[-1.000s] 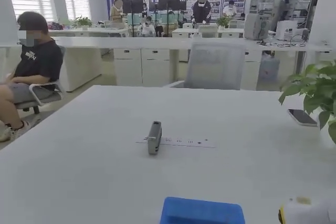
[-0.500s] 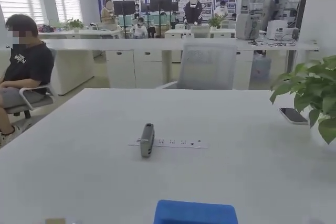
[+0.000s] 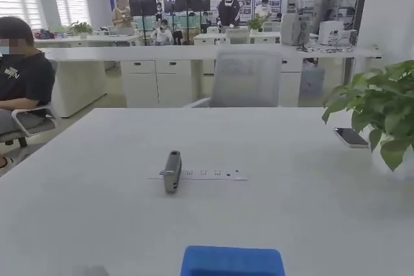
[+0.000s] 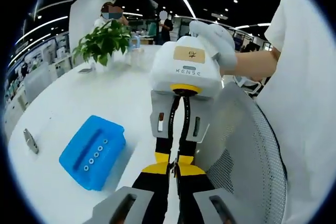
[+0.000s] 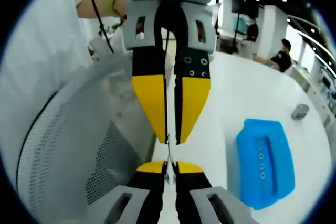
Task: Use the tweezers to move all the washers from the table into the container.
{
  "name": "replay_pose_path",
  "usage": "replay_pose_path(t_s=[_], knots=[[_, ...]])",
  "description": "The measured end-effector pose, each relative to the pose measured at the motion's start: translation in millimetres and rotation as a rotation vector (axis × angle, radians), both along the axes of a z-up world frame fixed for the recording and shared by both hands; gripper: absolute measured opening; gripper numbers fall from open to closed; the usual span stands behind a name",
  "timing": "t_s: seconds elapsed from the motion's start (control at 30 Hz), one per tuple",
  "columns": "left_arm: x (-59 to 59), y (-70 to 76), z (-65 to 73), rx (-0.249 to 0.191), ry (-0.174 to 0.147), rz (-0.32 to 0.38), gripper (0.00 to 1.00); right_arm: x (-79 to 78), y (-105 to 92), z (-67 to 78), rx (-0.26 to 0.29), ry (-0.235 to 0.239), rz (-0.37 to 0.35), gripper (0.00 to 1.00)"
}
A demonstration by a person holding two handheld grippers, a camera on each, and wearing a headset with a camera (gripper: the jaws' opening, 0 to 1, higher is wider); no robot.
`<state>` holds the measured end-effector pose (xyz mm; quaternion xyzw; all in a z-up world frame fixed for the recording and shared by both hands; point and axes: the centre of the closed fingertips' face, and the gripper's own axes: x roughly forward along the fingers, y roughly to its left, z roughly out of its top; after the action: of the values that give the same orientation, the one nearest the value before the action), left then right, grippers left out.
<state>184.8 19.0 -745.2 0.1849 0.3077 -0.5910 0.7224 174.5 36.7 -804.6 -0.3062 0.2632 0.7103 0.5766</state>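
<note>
Both grippers are tip to tip off the near edge of the surface [image 3: 291, 192], above a mesh chair back [image 5: 79, 145]. Right gripper [image 5: 169, 165]: jaws together, clamped on a thin metal strip that looks like the tweezers [image 5: 168, 152]. Left gripper [image 5: 169, 139]: jaws also together, only a hairline gap, tips meeting the strip's other end; can't tell if they pinch it. Left gripper view agrees: left gripper [image 4: 175, 168] and right gripper [image 4: 173, 156] nose to nose, both pairs closed up. Blue container [image 3: 233, 261] sits at near centre of the surface, w/ a row of small rings [image 5: 261, 163] in its slot, prob washers, too small to confirm. Grey box [image 3: 172, 170] on power strip [image 3: 207, 174] mid-surface, phone [image 3: 351, 137] far right by plant [image 3: 378, 105].
</note>
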Motion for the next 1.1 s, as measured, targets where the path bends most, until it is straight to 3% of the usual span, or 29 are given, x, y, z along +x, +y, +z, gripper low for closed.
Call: replay_pose_path(t_s=[0.3,0.43,0.6,0.67,0.77,0.9,1.0,1.1], knots=[[0.7,-2.6,-5.1,0.050,-0.017,-0.017,0.00,6.4,-0.4,1.1,0.015,-0.012,-0.041,0.03],[4.5,3.3,-8.9,0.100,-0.032,-0.005,0.00,10.1,-0.5,-1.7,0.045,0.014,-0.095,0.04],[7.2,11.3,-22.5,0.188,-0.072,-0.012,0.00,16.0,-1.1,-9.7,0.043,-0.042,-0.135,0.04],[5.7,12.5,-28.1,0.206,-0.068,-0.014,0.00,15.5,-0.4,-14.6,0.035,-0.072,-0.123,0.05],[4.9,19.9,-35.2,0.256,-0.080,-0.030,0.00,16.8,2.8,-18.8,0.054,-0.054,-0.150,0.05],[4.6,24.0,-37.5,0.266,-0.070,-0.030,0.00,19.5,3.7,-20.2,0.074,-0.003,-0.201,0.08],[5.4,28.1,-41.2,0.282,-0.057,-0.026,0.00,23.7,1.1,-12.3,0.117,0.019,-0.259,0.18],[6.0,35.9,-49.6,0.326,-0.033,-0.020,0.00,31.0,-10.7,0.3,0.175,0.036,-0.345,0.27]])
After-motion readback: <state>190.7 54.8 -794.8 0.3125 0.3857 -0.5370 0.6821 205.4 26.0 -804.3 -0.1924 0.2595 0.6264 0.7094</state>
